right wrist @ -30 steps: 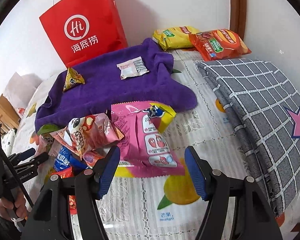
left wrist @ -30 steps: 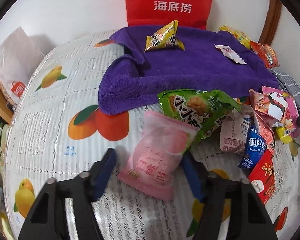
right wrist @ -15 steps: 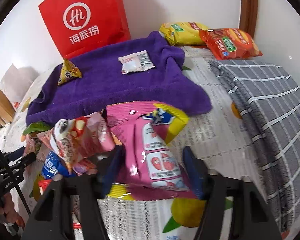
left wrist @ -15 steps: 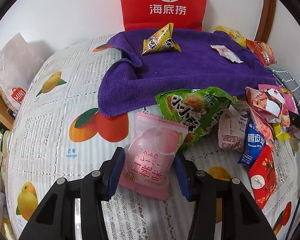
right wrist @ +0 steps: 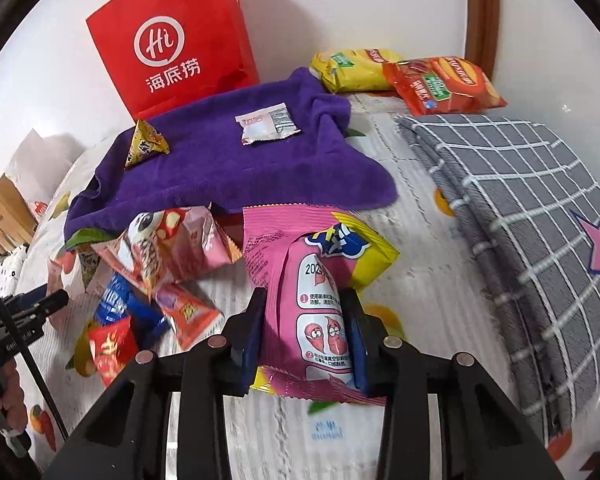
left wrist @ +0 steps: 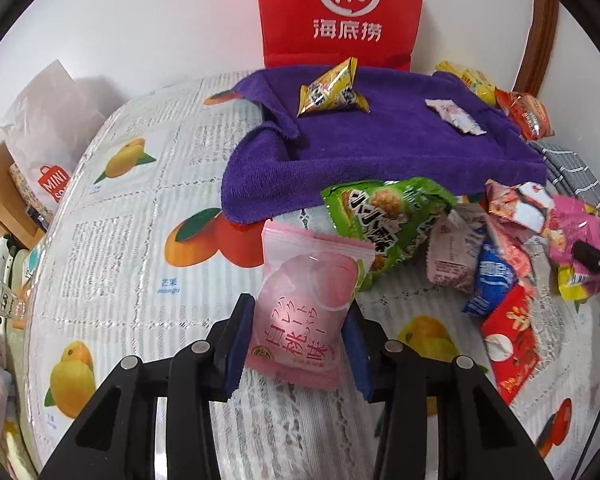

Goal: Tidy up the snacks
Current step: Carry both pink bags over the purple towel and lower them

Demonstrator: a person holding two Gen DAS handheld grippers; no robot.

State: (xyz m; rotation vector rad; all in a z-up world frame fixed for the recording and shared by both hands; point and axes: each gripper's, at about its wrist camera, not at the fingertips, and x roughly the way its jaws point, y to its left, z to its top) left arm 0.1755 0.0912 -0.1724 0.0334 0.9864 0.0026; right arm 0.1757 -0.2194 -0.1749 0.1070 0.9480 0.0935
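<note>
The left gripper (left wrist: 298,344) pinches a pale pink peach-flavour packet (left wrist: 306,312) just above the fruit-print tablecloth (left wrist: 112,240). The right gripper (right wrist: 306,340) squeezes a pink-and-yellow snack bag (right wrist: 314,292). The purple towel (right wrist: 228,164) bears a triangular yellow packet (right wrist: 145,142) and a white sachet (right wrist: 266,124).

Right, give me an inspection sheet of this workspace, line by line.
Surface: fruit-print tablecloth, with purple towel spread at the back.
Job's things: pale pink peach packet; bright pink snack bag; triangular yellow packet and small white sachet on the towel.
Clutter: loose snack pile; two chip bags.
Grippers: left gripper closed on the peach packet; right gripper closed on the pink bag.
Cables: nothing seen.
Surroundings: red paper bag, grey checked cloth.
</note>
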